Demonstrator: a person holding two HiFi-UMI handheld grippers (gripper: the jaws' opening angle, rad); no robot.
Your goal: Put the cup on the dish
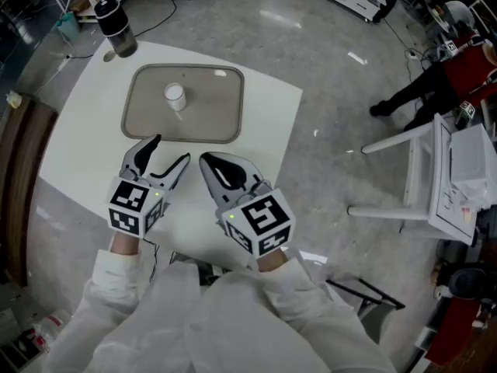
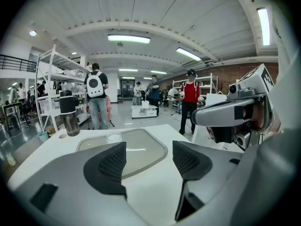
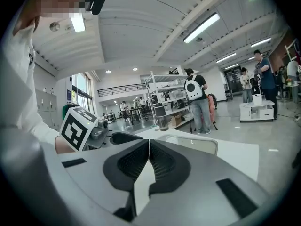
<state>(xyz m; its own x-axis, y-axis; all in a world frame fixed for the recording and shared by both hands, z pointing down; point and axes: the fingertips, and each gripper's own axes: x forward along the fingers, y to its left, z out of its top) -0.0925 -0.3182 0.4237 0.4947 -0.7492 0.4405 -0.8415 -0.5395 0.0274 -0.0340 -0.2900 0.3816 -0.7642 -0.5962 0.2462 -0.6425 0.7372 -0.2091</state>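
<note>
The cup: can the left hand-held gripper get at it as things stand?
Probably yes. The left hand-held gripper is open and empty at the near edge of the dish, and nothing stands between it and the cup.

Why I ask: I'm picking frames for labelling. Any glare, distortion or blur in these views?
Head view: sharp, evenly lit, with glare streaks on the glossy floor. Left gripper view: strong fisheye bending, dark corners, ceiling lamp blown out. Right gripper view: same fisheye, a mosaic patch at top left.
</note>
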